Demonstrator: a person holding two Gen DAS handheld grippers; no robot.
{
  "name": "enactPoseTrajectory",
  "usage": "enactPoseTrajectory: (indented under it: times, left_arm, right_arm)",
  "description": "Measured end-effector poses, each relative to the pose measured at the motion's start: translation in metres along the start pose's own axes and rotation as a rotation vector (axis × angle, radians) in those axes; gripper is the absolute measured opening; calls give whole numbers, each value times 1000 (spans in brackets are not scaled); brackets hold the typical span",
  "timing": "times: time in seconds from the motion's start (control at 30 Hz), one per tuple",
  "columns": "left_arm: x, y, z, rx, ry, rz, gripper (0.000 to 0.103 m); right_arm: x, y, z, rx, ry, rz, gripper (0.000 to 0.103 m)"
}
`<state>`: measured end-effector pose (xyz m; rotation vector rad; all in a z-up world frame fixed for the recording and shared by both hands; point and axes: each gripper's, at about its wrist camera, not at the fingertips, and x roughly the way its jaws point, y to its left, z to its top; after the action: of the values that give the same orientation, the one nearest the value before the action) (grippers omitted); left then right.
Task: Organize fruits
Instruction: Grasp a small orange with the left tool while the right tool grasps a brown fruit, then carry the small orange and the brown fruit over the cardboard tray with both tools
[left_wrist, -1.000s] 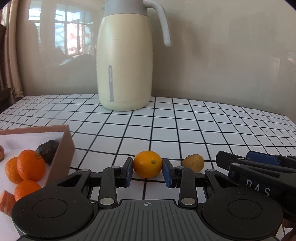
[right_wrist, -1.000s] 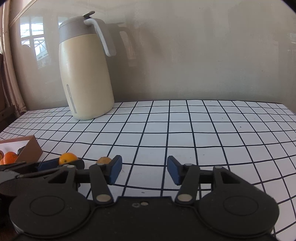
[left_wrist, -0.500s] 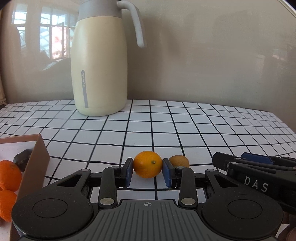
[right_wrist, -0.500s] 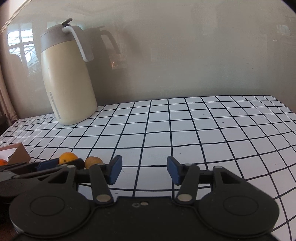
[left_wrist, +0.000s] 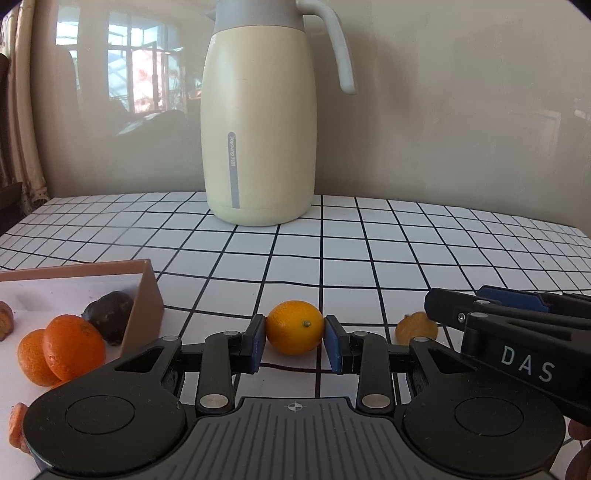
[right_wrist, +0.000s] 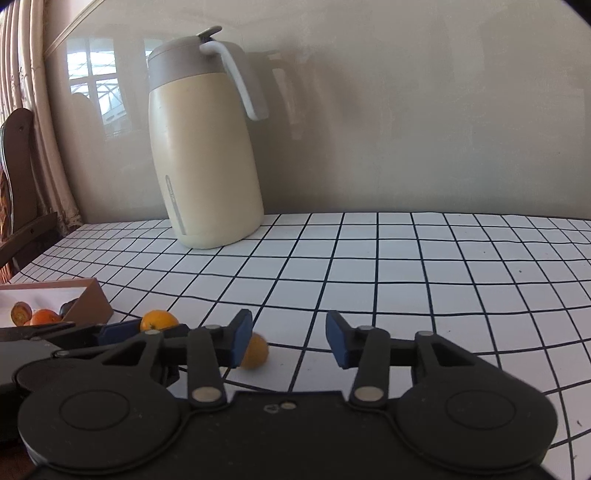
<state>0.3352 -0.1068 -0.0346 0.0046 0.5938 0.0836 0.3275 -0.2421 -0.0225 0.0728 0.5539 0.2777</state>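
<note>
My left gripper (left_wrist: 295, 341) is shut on a small orange citrus fruit (left_wrist: 294, 325), held just above the checked tablecloth. To its right lies a smaller yellowish fruit (left_wrist: 416, 326), partly hidden by my right gripper's fingers (left_wrist: 454, 308). In the right wrist view that yellowish fruit (right_wrist: 255, 350) sits against the inner side of the left pad, partly behind it. My right gripper (right_wrist: 289, 338) is closing, and its right pad stands well clear of the fruit. The held orange fruit (right_wrist: 157, 319) shows at the left.
An open brown box (left_wrist: 146, 295) at the left holds several oranges (left_wrist: 70, 347) and a dark fruit (left_wrist: 109, 319). A tall cream thermos jug (left_wrist: 258, 129) stands at the back by the wall. The checked table (right_wrist: 406, 277) stretches away to the right.
The right gripper's jaws have narrowed and it has shifted left, so the yellowish fruit now lies inside its left pad. The left view swung right, then back left; the orange stayed gripped.
</note>
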Motion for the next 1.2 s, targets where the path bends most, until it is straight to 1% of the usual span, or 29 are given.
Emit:
enactPoseTrajectory:
  times: [0.23,0.37,0.47,0.53,0.83,0.97,1.07,1.2]
  left_arm:
    - [-7,6,-3,0,1,13,34]
    - [-9,13,-5,-8,3,26,34]
    - [-9,13,-5,-2,3,24,34]
    - [-9,12,-5,5,4,26,34]
    - [-9,10,-5,21,4,18,34]
    - [-12,8,-6,32,-14,14,34]
    - [-17,4,-7,44,-28,7,34]
    - [-28,-6,-7,53,-34,-22,34]
  right_arm:
    - [0,7,-2,-14,11,24,37]
    - [8,12,-4,-20,48,38,35]
    - [12,15,-5,-27,72,37,29]
    - [13,18,-6,-39,83,37,17]
    - [10,15,-6,-42,78,23,16]
    - [6,10,-3,-40,73,8,16]
    - [-3,6,0,-54,62,-18,16]
    - [-20,-5,4,-57,48,-50,16]
